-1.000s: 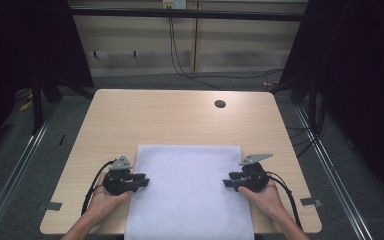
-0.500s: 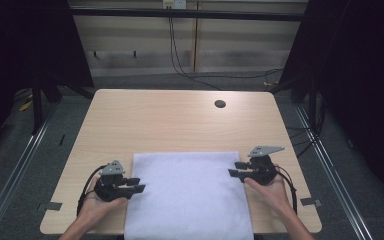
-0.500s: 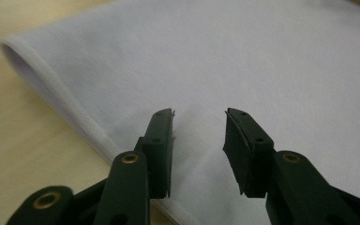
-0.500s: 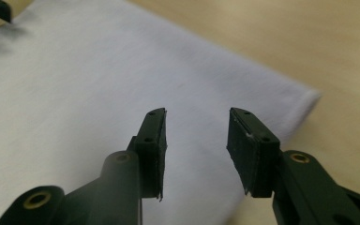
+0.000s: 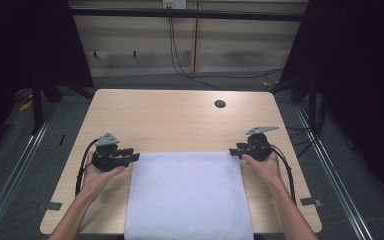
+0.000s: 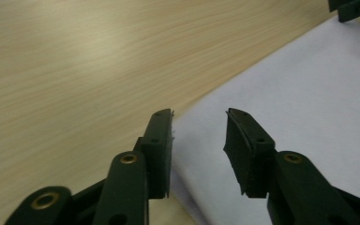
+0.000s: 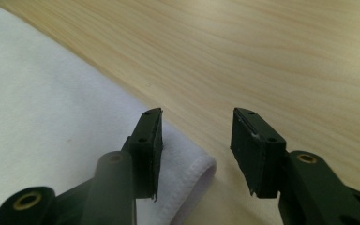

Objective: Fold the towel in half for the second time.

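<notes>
A white cloth (image 5: 187,195) lies flat on the wooden table (image 5: 180,120) and hangs over its near edge. My left gripper (image 5: 134,157) is at the cloth's far left corner, jaws pointing right. In the left gripper view its jaws (image 6: 200,115) stand apart over that corner of the cloth (image 6: 300,93), gripping nothing; they have just been opening. My right gripper (image 5: 234,151) is at the far right corner, pointing left. In the right gripper view its jaws (image 7: 199,113) have just been opening too, with the hemmed corner of the cloth (image 7: 51,117) lying loose beneath them.
A small dark round hole (image 5: 220,104) sits in the tabletop at the far right. Bare wood stretches beyond the cloth. Cables run across the floor behind the table, and metal rails flank it. The other gripper's jaw (image 6: 351,7) peeks in at the top right of the left gripper view.
Both hands have moved away from the person and outward, from the cloth's sides to its far corners. The grippers now sit wider apart.
</notes>
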A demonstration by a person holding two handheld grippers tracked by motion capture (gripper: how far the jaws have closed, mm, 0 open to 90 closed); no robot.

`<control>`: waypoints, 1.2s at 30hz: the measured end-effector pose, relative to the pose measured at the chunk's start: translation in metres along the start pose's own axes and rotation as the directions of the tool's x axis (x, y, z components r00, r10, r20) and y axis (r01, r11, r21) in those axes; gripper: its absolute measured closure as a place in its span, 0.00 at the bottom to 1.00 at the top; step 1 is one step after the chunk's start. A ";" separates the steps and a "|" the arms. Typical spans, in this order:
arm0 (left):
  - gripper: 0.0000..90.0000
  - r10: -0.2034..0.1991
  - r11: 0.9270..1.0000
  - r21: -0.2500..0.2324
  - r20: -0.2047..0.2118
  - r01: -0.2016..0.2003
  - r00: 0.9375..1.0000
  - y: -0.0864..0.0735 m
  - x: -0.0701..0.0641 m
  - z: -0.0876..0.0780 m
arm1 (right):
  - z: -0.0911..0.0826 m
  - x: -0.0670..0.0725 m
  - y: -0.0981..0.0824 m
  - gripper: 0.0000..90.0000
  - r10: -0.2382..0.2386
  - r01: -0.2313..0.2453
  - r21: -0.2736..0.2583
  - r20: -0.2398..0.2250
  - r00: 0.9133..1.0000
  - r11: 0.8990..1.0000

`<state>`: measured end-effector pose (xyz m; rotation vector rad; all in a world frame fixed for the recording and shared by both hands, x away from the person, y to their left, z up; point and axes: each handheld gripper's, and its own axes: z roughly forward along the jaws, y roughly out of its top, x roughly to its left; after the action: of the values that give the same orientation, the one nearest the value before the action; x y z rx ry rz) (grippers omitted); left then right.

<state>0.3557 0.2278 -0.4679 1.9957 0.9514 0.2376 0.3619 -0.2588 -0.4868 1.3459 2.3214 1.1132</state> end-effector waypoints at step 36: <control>0.94 0.009 1.000 -0.009 0.047 -0.009 0.999 0.002 0.017 0.015 | -0.013 -0.006 0.000 0.97 0.030 -0.037 -0.066 -0.105 0.994 0.997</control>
<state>0.3760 0.2294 -0.4787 1.9893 0.9102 0.1987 0.3587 -0.2704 -0.4786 1.3368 2.3175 1.2896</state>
